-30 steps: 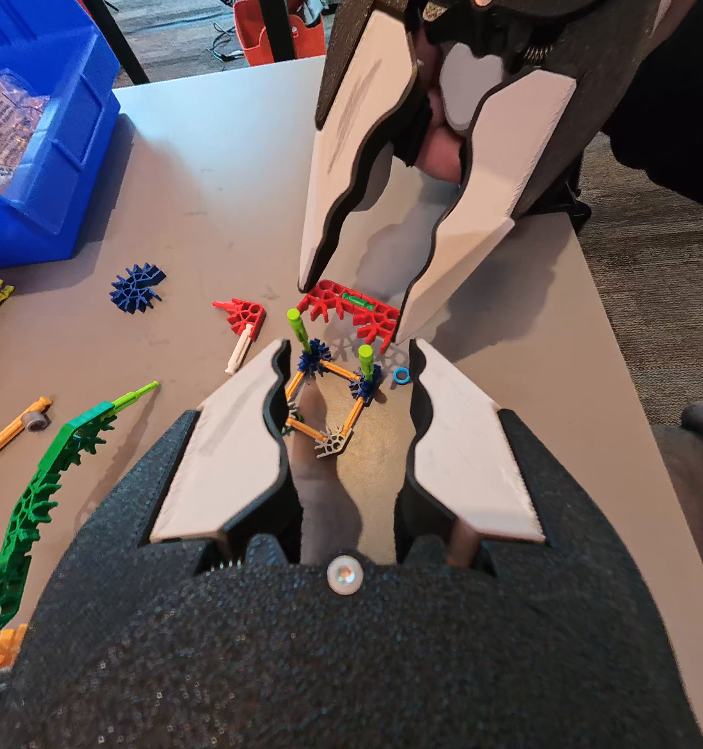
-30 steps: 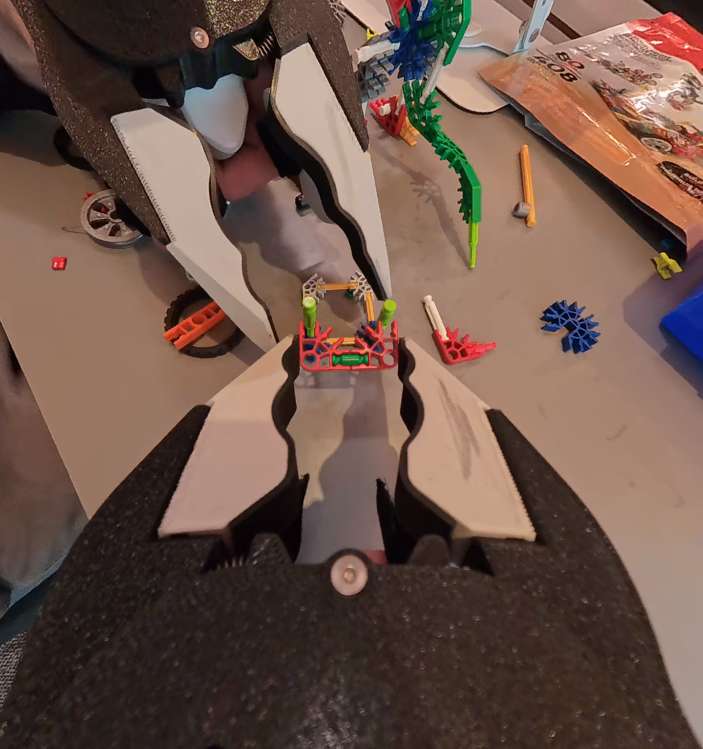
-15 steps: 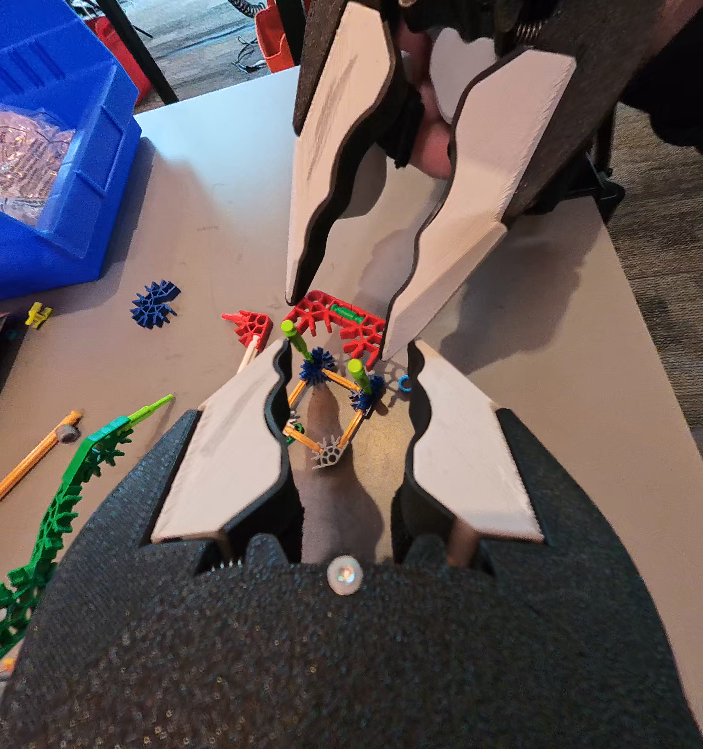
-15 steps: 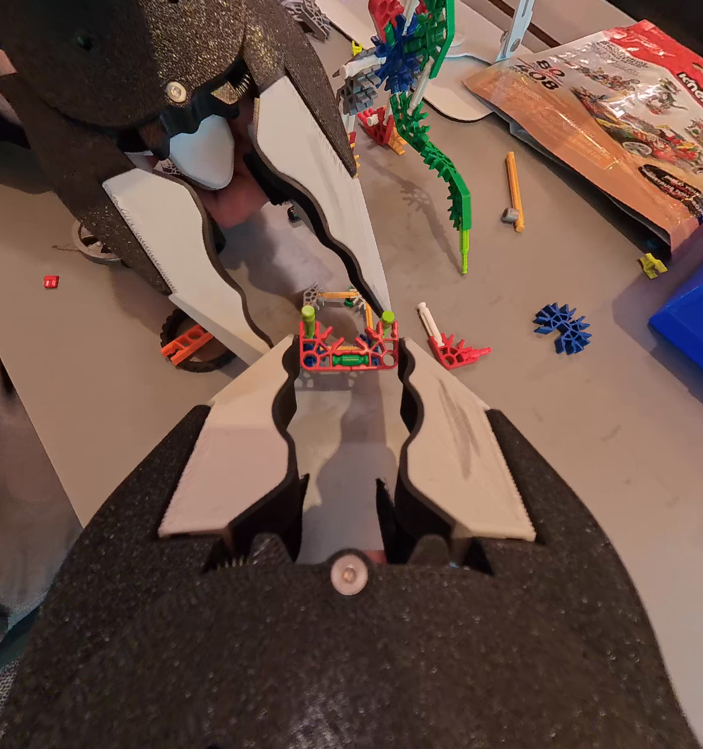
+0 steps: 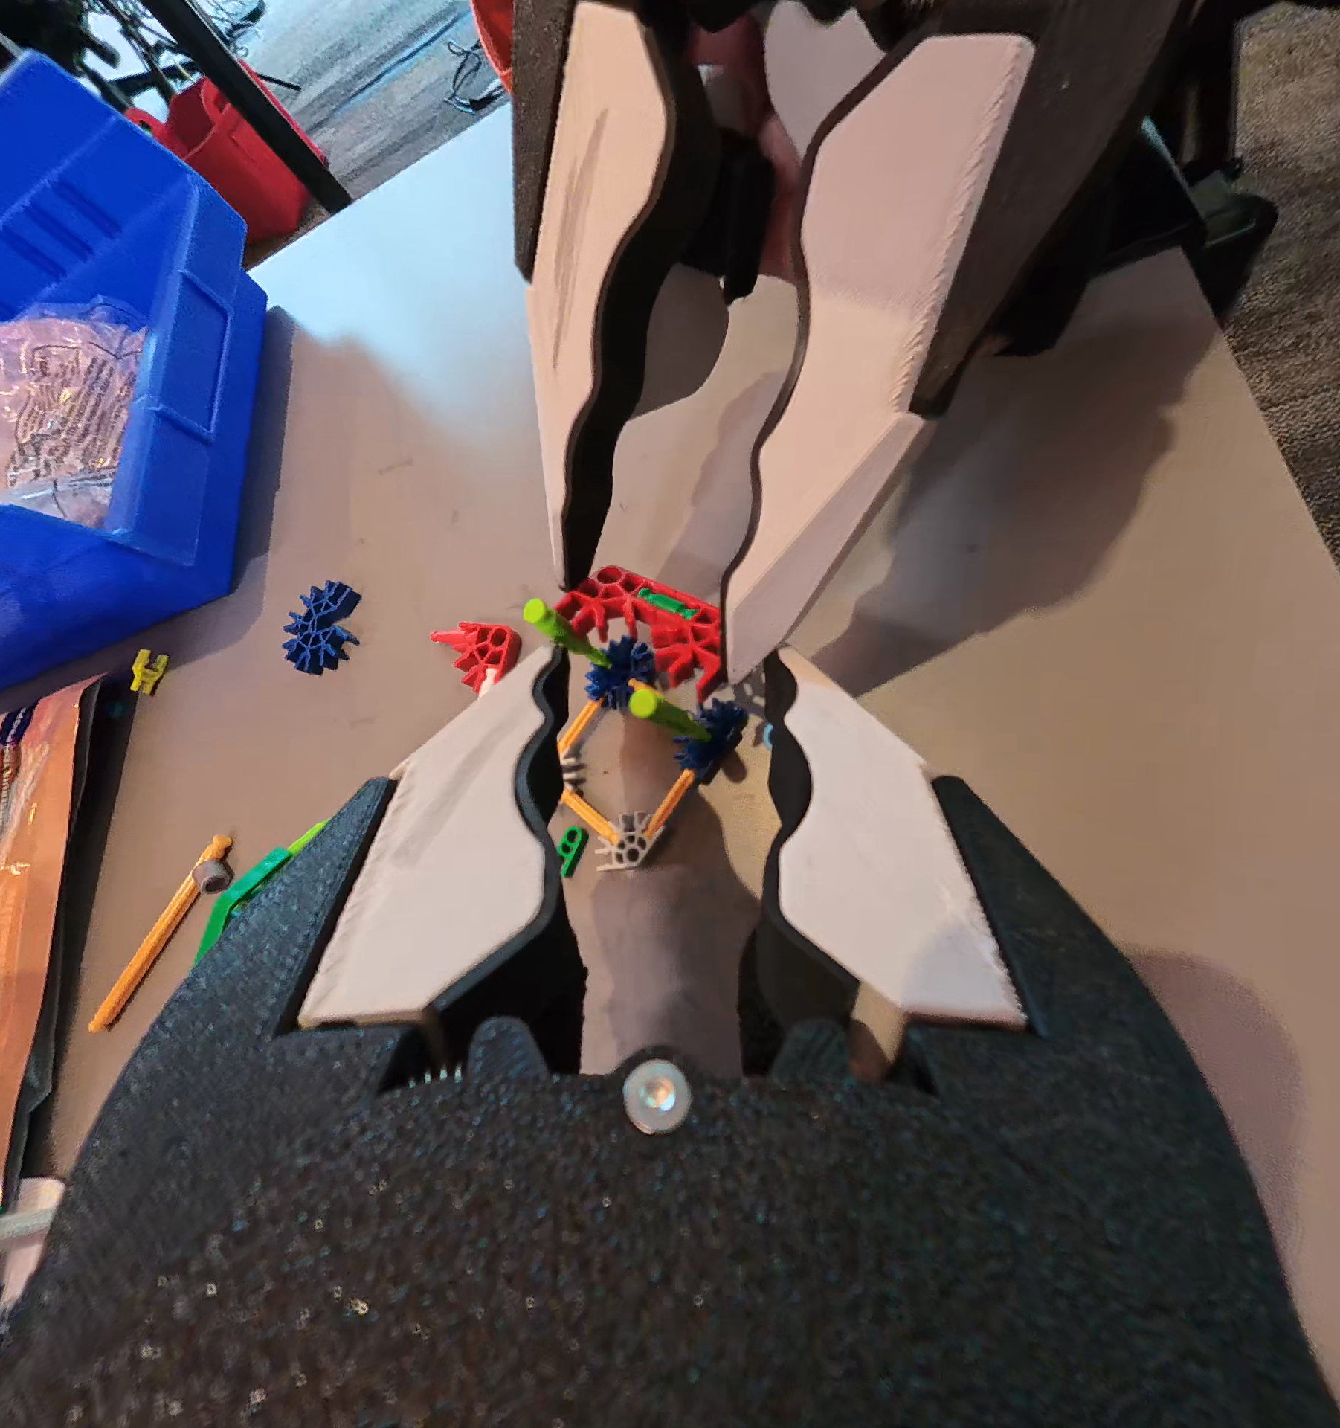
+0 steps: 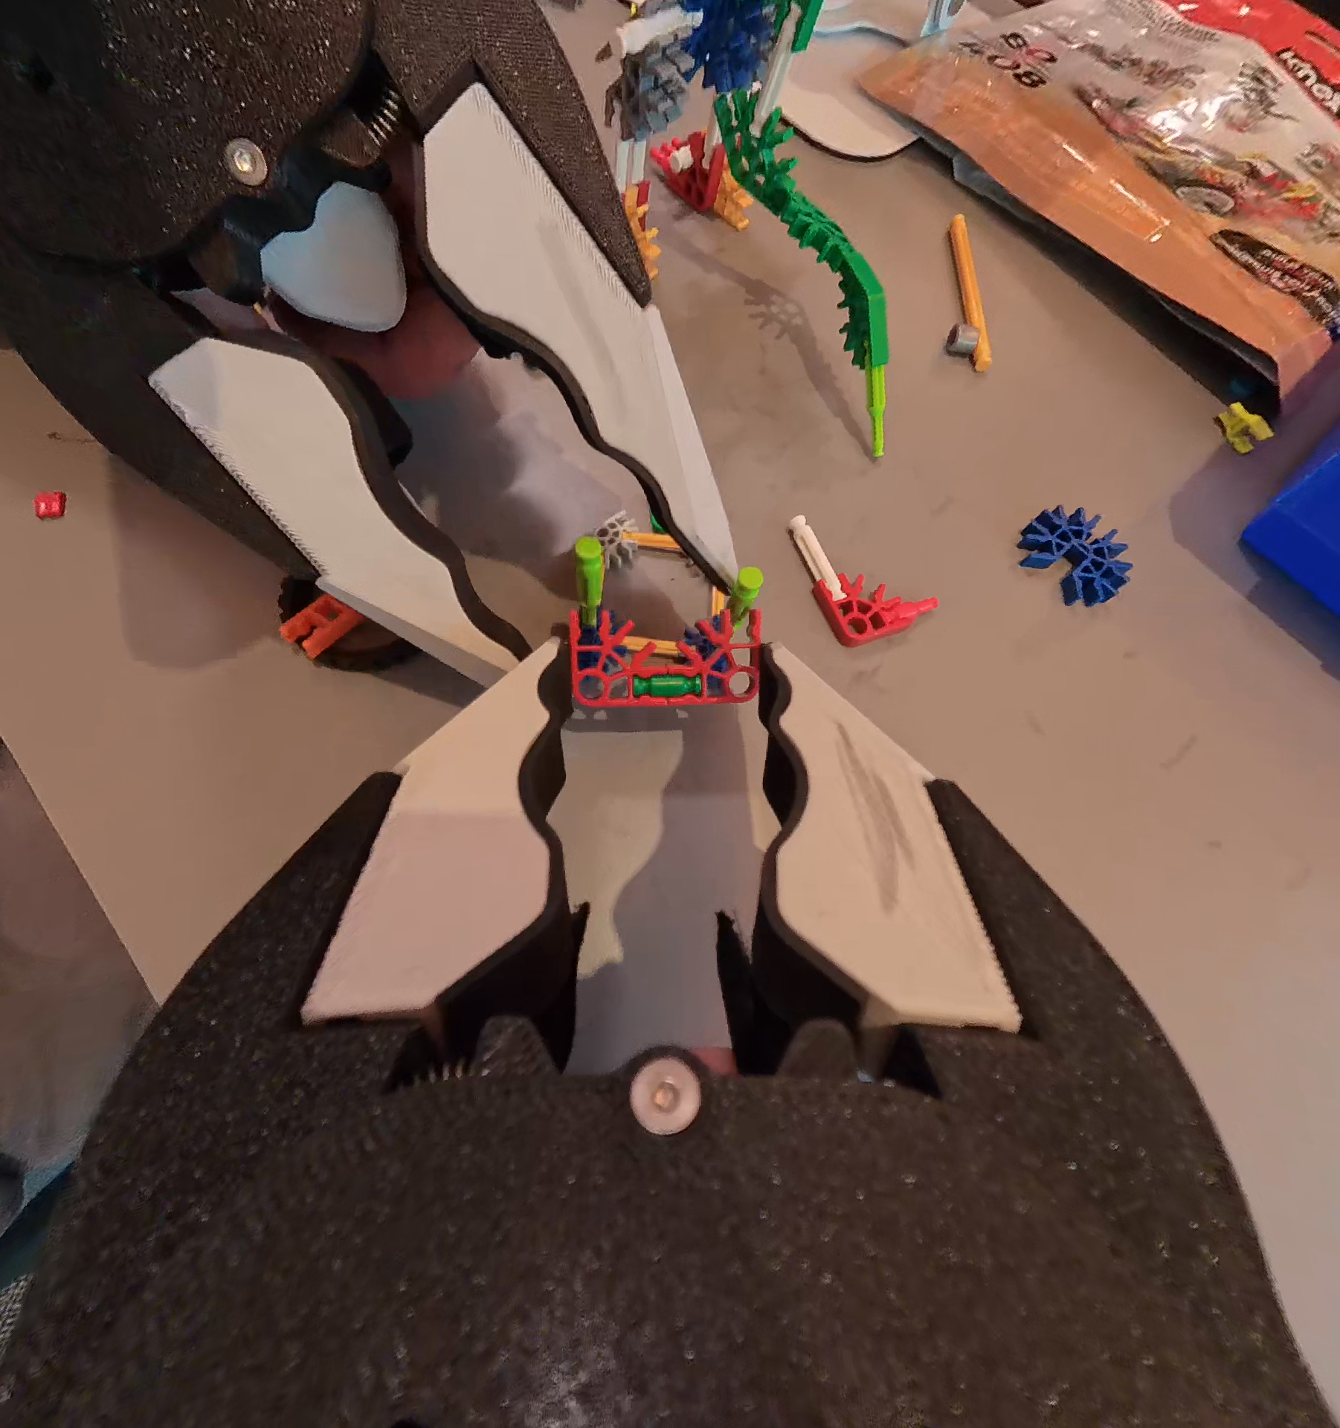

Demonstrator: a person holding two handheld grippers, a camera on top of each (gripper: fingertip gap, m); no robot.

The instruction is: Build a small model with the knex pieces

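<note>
A small square frame (image 5: 624,773) of orange rods with blue and grey connectors rests on the grey table (image 5: 1076,773). Two green rods stand up from its blue corners. My left gripper (image 5: 663,672) straddles the frame with its fingers closed against its sides. It also shows in the right wrist view (image 6: 620,618). My right gripper (image 6: 665,672) is shut on a red connector piece (image 6: 665,684) with a short green rod in its middle. It holds the piece upright against the frame's blue corners. The red piece (image 5: 644,618) and right gripper (image 5: 651,618) also show in the left wrist view.
A loose blue connector (image 6: 1076,552) and a red corner connector with a white rod (image 6: 860,610) lie nearby. A green toothed strip (image 6: 829,239), an orange rod (image 6: 968,294), a toy bag (image 6: 1154,154) and a blue bin (image 5: 95,386) lie farther off. A black wheel (image 6: 327,630) lies under the left gripper. Left and right tips are no more than a few centimetres apart.
The red piece has come closer onto the frame's blue corners. The left gripper now stands steeper over the frame. Both grips look unchanged.
</note>
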